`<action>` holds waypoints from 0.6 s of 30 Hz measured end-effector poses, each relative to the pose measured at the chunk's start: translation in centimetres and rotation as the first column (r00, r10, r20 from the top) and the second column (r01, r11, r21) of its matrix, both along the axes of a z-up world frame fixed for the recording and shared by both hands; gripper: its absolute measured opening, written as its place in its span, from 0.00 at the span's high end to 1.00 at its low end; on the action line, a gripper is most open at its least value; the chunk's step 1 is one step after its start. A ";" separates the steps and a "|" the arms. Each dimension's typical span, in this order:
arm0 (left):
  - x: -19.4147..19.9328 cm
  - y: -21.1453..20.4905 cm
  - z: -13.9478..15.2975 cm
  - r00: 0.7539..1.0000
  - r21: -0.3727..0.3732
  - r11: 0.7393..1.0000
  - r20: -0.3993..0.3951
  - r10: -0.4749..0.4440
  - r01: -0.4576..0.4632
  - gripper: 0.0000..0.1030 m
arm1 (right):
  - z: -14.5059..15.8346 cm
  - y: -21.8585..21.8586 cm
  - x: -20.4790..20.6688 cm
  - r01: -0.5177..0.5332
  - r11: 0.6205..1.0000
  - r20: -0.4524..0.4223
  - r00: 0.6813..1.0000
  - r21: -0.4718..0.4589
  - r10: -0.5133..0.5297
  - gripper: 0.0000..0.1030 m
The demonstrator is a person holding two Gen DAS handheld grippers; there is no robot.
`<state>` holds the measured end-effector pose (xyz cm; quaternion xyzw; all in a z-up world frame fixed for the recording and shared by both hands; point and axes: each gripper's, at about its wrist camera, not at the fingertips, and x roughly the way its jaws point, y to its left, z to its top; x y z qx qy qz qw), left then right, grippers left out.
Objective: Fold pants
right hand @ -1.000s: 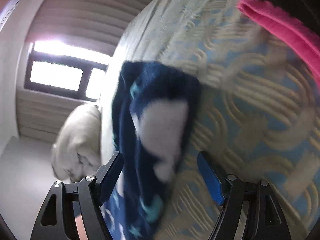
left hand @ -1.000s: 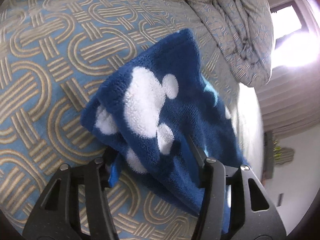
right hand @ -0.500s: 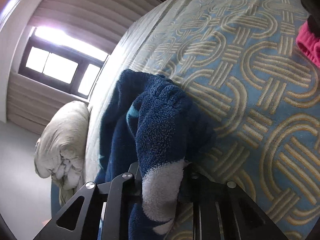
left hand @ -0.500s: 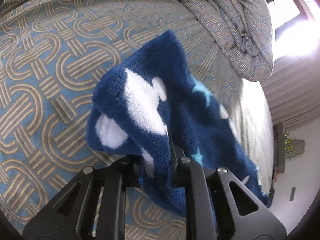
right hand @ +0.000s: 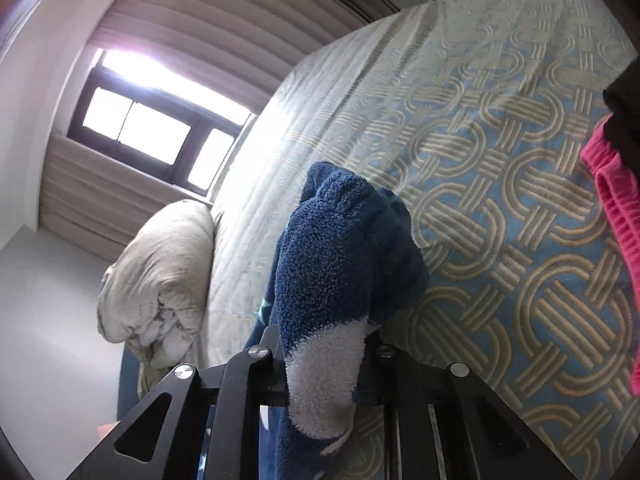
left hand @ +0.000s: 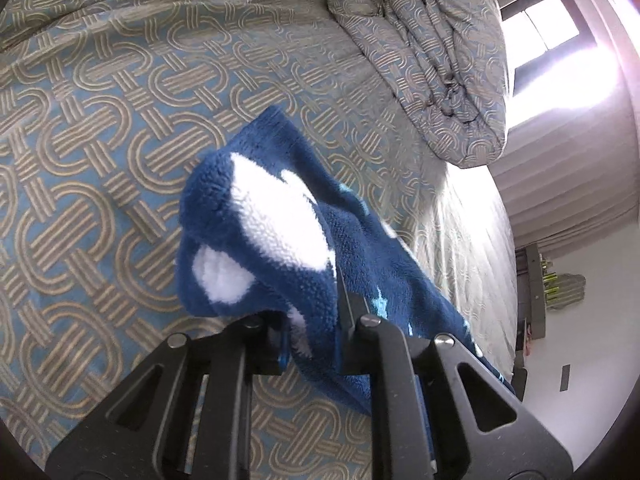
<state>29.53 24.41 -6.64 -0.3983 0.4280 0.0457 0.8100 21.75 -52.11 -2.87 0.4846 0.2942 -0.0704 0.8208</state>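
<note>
The pants [left hand: 304,240], blue fleece with white blotches and pale stars, hung bunched at the centre of both wrist views, lifted off the patterned bedspread [left hand: 100,128]. The left gripper [left hand: 310,340] was clenched on one thick fold of fleece at lower centre of its frame; the right gripper [right hand: 324,354] was clamped on another bunch, a white patch bulging out between its jaws. Both sets of jaws had just been closing, with fleece between them.

Judged from this, the step in hand was lifting the garment by two points to spread it. To do that well, the hands should probably draw apart until the cloth between them goes taut, then lay it down flat before any crease is made; fleece this thick may slip if tugged sharply.

Open bedspread filled the left and upper left of the left view, the best room for laying out. A rolled duvet [left hand: 420,52] sat at upper right there, the bed's edge falling away at right. In the right view a pink garment [right hand: 612,216] lay along the right edge.
</note>
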 end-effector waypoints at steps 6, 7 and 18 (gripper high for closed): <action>-2.8 0.8 3.7 0.998 0.018 1.000 0.057 -0.012 0.011 0.83 | 3.7 0.7 -2.7 -0.031 0.999 0.055 0.998 -0.008 0.032 0.83; -3.6 1.0 4.7 0.997 0.024 1.000 0.072 -0.018 0.016 0.84 | 4.6 0.9 -3.5 -0.036 0.999 0.066 0.997 -0.019 0.037 0.83; -7.8 3.5 10.2 0.993 0.050 0.999 0.119 -0.018 0.013 0.84 | 10.2 3.9 -8.8 -0.088 0.995 0.128 0.987 -0.049 0.094 0.84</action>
